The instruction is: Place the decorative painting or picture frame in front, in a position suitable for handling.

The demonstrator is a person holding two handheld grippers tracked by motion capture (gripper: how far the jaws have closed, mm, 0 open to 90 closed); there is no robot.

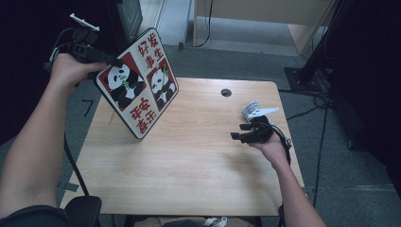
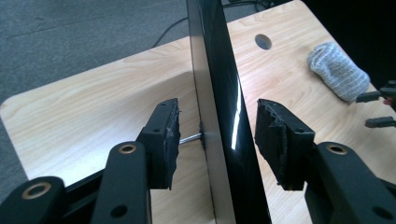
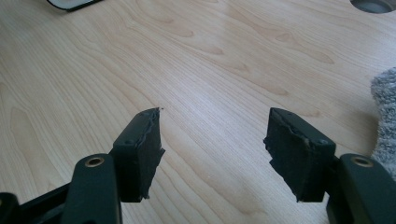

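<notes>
A flat board (image 1: 137, 90) printed with two pandas and red characters stands tilted on the wooden table (image 1: 189, 165), its lower corner on the tabletop. My left gripper (image 1: 106, 68) is at the board's upper left edge. In the left gripper view the board's thin dark edge (image 2: 224, 93) runs between the jaws of my left gripper (image 2: 217, 112). A gap shows on each side, so the pads do not press on it. My right gripper (image 1: 239, 131) hovers open over the right side of the table, and nothing lies between the jaws of this gripper (image 3: 212, 126).
A grey knitted cloth (image 2: 338, 70) lies just beyond the right gripper, near the table's right edge. A round cable hole (image 1: 226, 92) sits at the table's far edge. A thin metal pin (image 2: 189, 137) sticks out of the board's back. A black stand (image 1: 312, 66) rises at the far right.
</notes>
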